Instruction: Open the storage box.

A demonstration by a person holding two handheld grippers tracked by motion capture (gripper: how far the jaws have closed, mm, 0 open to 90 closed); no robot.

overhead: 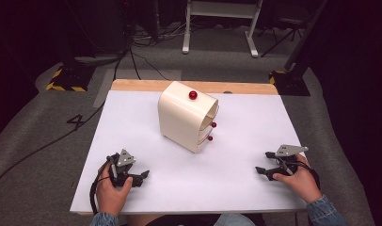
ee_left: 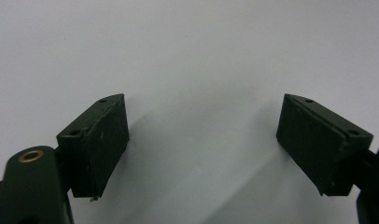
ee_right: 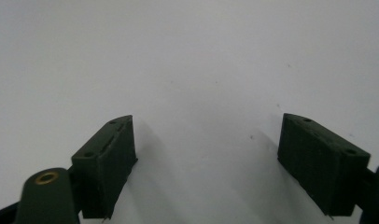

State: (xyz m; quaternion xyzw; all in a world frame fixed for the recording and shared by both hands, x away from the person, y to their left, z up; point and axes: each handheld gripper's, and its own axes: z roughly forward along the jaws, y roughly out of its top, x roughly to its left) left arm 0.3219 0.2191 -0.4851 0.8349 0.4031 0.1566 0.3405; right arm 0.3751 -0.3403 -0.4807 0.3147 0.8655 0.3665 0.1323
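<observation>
L gripper [ee_left: 202, 140] jaws apart, white table [ee_left: 187, 51]

High view above the near table edge, facing forward and down over the white table [overhead: 147, 117], both gripper views riding low, close, facing the same white surface [ee_left: 192, 51] between black jaws.

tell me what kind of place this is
Most likely a lab or recording studio: a white board laid over a wooden table, cables trailing across grey carpet, stands with hazard-striped bases, and a small cream drawer cabinet set out alone.
</observation>
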